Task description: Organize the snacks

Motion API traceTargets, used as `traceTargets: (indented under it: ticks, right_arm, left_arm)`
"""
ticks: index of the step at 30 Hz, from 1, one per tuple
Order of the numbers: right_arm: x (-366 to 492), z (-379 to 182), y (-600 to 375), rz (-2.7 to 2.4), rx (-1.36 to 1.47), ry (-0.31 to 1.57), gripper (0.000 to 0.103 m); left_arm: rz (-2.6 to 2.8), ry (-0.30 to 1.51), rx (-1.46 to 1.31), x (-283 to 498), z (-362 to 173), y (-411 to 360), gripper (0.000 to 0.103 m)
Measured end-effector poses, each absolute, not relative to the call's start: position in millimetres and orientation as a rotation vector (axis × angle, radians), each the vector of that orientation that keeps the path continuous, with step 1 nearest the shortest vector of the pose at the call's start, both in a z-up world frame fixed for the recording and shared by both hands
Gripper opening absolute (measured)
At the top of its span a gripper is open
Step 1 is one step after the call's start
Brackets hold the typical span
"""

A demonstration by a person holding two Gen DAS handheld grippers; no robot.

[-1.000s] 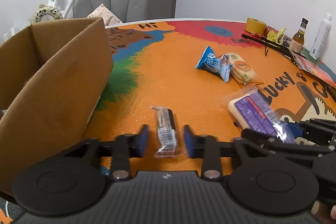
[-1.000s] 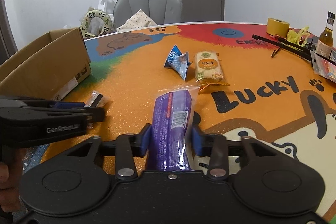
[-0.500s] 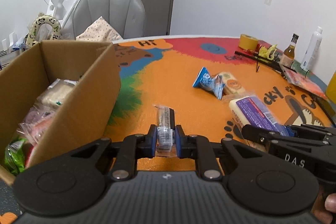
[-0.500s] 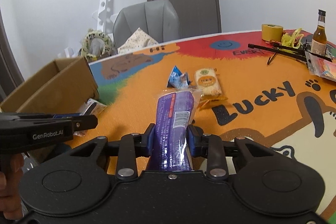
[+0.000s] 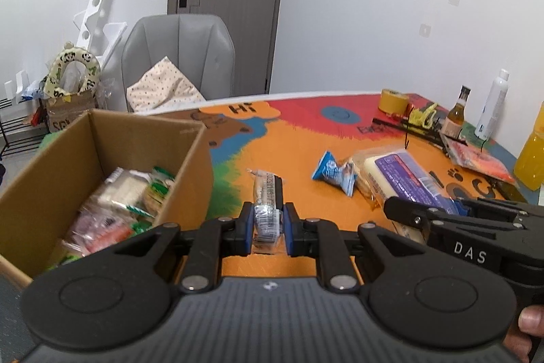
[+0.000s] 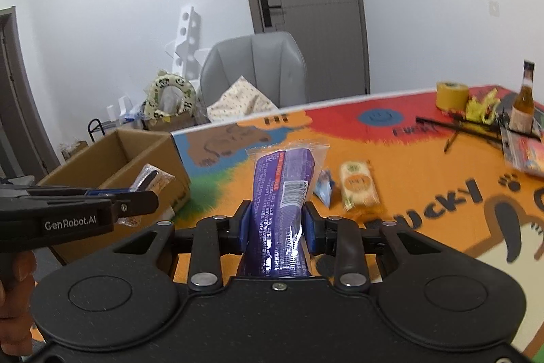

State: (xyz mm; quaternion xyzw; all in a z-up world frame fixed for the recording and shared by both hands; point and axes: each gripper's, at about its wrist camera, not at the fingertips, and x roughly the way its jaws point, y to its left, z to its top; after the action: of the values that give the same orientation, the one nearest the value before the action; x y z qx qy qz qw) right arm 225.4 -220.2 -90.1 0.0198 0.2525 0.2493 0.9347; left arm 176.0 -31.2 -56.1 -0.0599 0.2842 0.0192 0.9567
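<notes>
1. In the left wrist view our right gripper point(image 5: 452, 210) enters from the lower right and its body covers the near end of the purple-labelled packet point(image 5: 404, 179), so we cannot see its fingertips there.
2. The cardboard box point(image 5: 190, 159) is cut off at the lower left of that frame; the wrapped snacks point(image 5: 125, 203) inside are jumbled and their labels unreadable.
3. Our left gripper point(image 5: 268, 223), at lower centre, is clamped on a small clear-wrapped snack bar point(image 5: 267, 193) with a barcode, held above the orange tabletop point(image 5: 299, 145) just right of the box.
4. In the right wrist view our right gripper point(image 6: 276, 225) squeezes the purple packet point(image 6: 284, 189), which points up the frame.
5. A blue sachet point(image 5: 331, 172) and an orange-labelled cracker pack point(image 6: 358, 186) lie mid-table.
</notes>
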Motion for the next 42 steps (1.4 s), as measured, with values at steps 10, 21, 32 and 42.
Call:
traceTargets:
  ticks: [10,21,32,42]
  right_arm:
    - [221,-72,-200,0.556,0.028,0.466,0.029]
    - [212,-55,-169,0.614,0.016,0.423,0.029]
    - [216,-47,-132,0.652,-0.001,0.412,0.029]
    - [220,-47,-98,0.682,-0.023,0.424,0.029]
  left_arm:
    - [0.051,0.530,-0.120,162,-36,-10,0.017]
    - [0.091,0.499,-0.127,148,-12,27,0.017]
    - [0.141,0.508,-0.152,144,-9,77,0.017]
    - [0.180,0.538,-0.200,140,-21,116,0.017]
